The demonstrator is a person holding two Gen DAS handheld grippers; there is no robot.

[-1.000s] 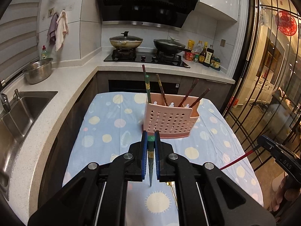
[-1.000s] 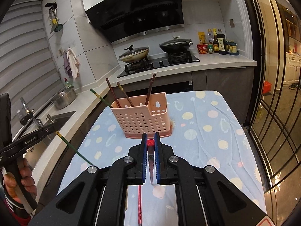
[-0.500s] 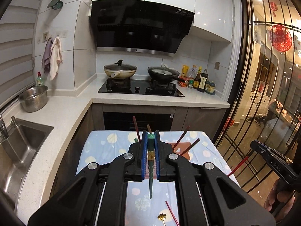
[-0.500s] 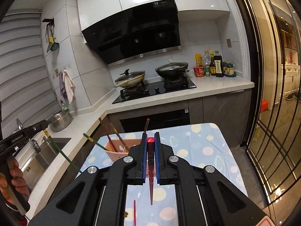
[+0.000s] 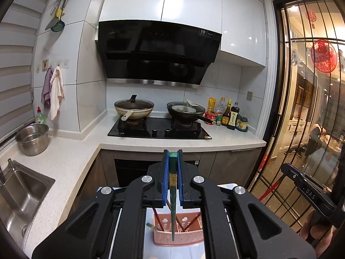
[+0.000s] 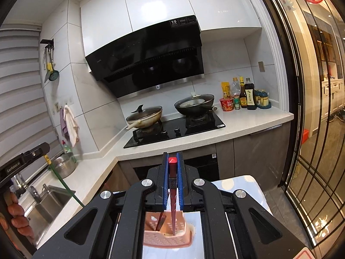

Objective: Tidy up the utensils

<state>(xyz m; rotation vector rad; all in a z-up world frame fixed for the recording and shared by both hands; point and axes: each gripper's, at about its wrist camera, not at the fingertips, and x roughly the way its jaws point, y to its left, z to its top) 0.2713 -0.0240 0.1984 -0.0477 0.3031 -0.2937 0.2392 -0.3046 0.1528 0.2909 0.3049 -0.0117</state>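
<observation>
The pink perforated utensil basket [image 5: 179, 235] sits low in both wrist views, at about six o'clock beneath each claw, on the cloth-covered counter [image 6: 243, 185], with several dark and red chopsticks already standing in it and fanning outward. The left claw [image 5: 173, 166] is pinched narrow on a green chopstick [image 5: 172, 205] just below its square top, and the stick's long axis runs almost straight down from the jaws, its tip showing in line with the basket's opening. The right claw [image 6: 172, 168] is likewise clamped tight on a red chopstick [image 6: 173, 207] near its cap, hanging point-down with the tip over the basket [image 6: 168, 235], to the right of a dark stick that leans there. Each claw shows at the far edge of the other's view, the left one at nine o'clock in the right wrist view, so the two stand well apart on either side of the basket. I cannot tell which hand is nearer to it; both sticks look about equally lined up. What the coming move seems to turn on is keeping each stick upright and its point inside the rim while lowering. Beyond lie the stove [image 5: 159, 129] with two pans, the sink [image 5: 19, 192] at nine o'clock and a steel pot [image 5: 32, 139].
</observation>
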